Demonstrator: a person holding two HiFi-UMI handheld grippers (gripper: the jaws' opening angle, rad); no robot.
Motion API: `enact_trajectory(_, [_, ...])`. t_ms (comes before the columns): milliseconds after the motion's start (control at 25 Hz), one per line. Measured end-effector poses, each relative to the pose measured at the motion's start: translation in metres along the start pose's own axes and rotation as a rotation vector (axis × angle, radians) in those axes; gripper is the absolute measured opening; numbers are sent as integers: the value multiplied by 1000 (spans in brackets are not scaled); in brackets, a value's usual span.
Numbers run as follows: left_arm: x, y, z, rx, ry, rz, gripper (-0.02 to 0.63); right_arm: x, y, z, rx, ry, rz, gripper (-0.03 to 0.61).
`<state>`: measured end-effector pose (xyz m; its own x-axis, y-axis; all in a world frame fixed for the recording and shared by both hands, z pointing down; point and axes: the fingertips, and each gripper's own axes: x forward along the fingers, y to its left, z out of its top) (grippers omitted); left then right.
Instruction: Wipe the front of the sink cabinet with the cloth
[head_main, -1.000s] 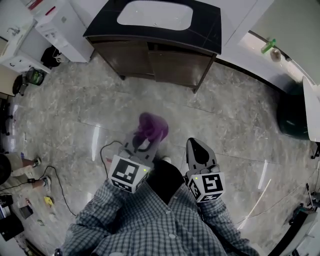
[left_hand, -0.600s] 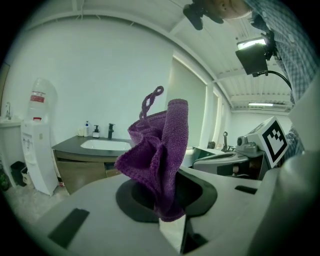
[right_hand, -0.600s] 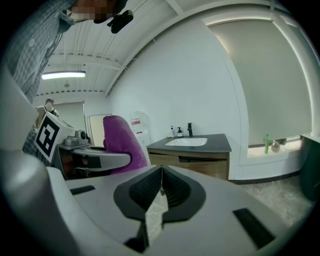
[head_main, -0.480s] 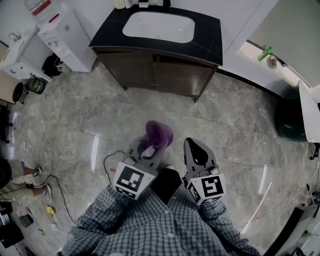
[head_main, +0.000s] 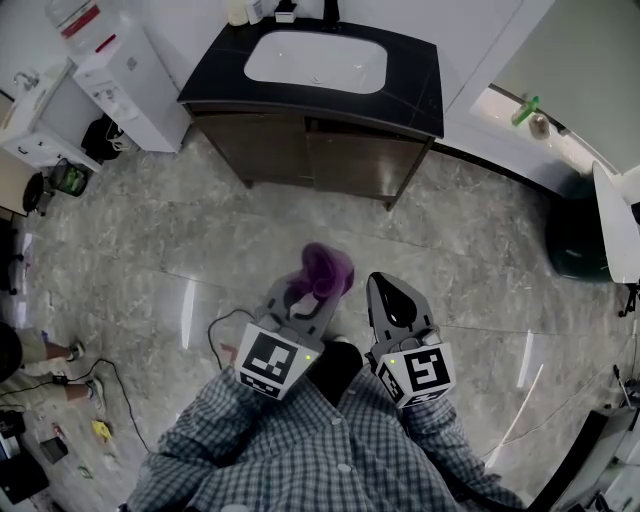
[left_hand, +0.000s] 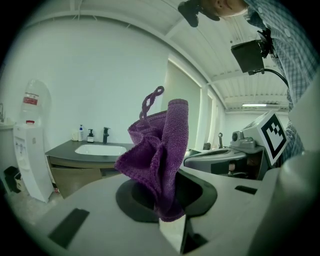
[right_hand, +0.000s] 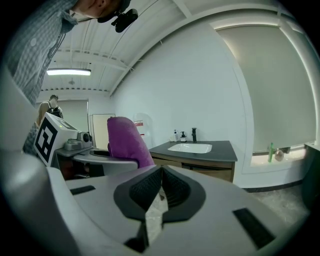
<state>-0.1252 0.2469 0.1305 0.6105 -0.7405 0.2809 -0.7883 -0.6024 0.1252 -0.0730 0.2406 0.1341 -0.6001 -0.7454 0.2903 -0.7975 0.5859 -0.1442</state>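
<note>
Purple cloth (head_main: 326, 270), just one, stands bunched in the left gripper's (head_main: 306, 302) jaws, pinched tight. One right gripper (head_main: 393, 298) beside it, jaws together, empty. One sink cabinet (head_main: 340, 155) stands well ahead of both.

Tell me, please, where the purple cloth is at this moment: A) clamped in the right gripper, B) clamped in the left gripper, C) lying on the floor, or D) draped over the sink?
B: the left gripper view shows the purple cloth pinched between the fingers of the left gripper, while the right gripper is shut on nothing.
</note>
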Motion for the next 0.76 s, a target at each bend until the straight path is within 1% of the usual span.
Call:
enact_trajectory(200, [-2, 2, -2, 6, 1, -7, 72, 4, 5, 0, -8, -3, -1, 18])
enact_trajectory(440, [-12, 8, -4, 3, -2, 3, 72, 9, 15, -2, -13, -1, 9, 18])
enact_trajectory(760, [-6, -8, 1, 3, -19, -10, 72, 0, 10, -1, -20, 1, 17, 18])
